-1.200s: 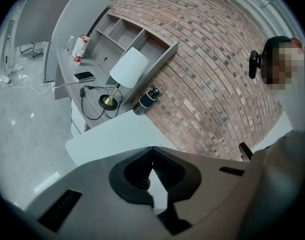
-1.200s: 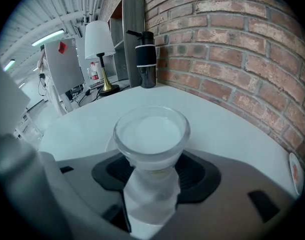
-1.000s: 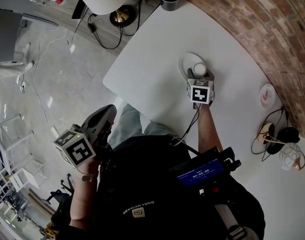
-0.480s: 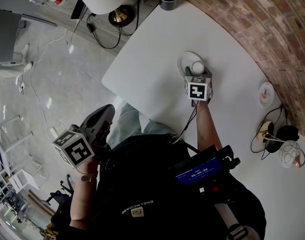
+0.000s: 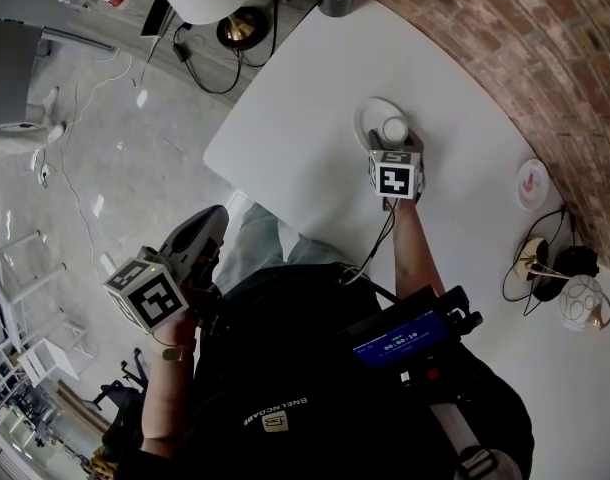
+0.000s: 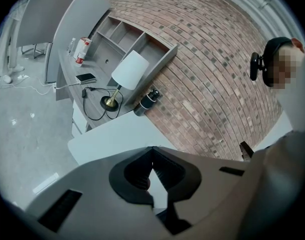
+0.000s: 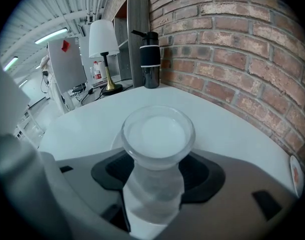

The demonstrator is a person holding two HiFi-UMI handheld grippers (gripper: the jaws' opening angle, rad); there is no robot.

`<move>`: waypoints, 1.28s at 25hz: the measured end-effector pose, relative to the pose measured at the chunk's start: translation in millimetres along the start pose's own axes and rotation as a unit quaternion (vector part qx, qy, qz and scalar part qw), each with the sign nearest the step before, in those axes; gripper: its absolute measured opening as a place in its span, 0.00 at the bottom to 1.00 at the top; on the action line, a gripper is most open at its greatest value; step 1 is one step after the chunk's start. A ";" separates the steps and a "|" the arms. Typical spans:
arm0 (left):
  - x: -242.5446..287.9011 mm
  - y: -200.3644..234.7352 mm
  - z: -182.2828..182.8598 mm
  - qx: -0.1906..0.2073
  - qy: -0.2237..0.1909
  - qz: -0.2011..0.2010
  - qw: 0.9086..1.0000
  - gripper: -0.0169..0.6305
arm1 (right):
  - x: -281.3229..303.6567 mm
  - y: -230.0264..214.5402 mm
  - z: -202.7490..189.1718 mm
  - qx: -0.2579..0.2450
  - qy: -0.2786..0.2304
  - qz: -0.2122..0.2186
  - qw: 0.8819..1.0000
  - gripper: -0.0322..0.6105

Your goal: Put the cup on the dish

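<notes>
Right hand-held gripper [image 7: 155, 156] clamped on cup [image 7: 157, 134], pads against its sides. Cup upright on dish [image 5: 368, 118], on surface [image 5: 305, 118]. Left hand-held gripper [image 6: 152, 149] closed, empty, held off the surface over floor [image 5: 105, 168].

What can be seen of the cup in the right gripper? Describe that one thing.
The cup is small, frosted translucent white, with a round flared rim above a narrower body. It looks empty and stands upright. The fingers of the right gripper press its body from both sides. In the head view it is over the white dish on the table; whether its base rests there is hidden.
</notes>
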State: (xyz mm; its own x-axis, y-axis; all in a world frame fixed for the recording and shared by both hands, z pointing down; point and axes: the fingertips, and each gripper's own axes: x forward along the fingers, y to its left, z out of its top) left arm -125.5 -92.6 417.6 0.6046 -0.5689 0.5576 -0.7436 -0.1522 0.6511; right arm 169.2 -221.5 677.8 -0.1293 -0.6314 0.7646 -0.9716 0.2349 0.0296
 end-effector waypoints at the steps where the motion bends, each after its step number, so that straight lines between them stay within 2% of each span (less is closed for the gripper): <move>1: -0.3 -0.4 -0.4 0.000 0.002 0.001 1.000 0.04 | -1.0 0.5 -0.6 0.001 -0.001 0.001 1.000 0.45; 11: -3.2 -3.8 -6.4 0.000 -0.004 -0.004 1.000 0.04 | -13.6 -0.2 -1.2 0.012 -0.010 0.005 1.000 0.48; 17: -7.5 -5.3 -8.1 0.006 -0.003 -0.005 1.000 0.04 | -26.7 3.0 3.7 0.038 -0.021 0.017 0.999 0.48; 22: -9.0 -5.2 -5.1 0.013 -0.002 -0.021 1.000 0.04 | -45.0 5.4 10.7 0.049 -0.034 0.019 0.998 0.48; 25: -7.8 -5.4 0.2 0.024 -0.008 -0.049 0.998 0.04 | -56.4 6.3 15.2 0.059 -0.042 0.019 0.997 0.48; 32: -4.3 -9.5 17.9 0.043 0.008 -0.084 0.995 0.04 | -89.9 4.1 27.1 0.098 -0.057 0.006 0.994 0.48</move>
State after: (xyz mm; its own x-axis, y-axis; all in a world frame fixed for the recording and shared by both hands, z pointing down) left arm -126.2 -103.2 399.8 0.7265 -0.5170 0.4526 -0.6529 -0.3138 0.6894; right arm 171.5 -183.8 591.7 -0.1512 -0.7123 0.6854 -0.9884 0.1017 -0.1125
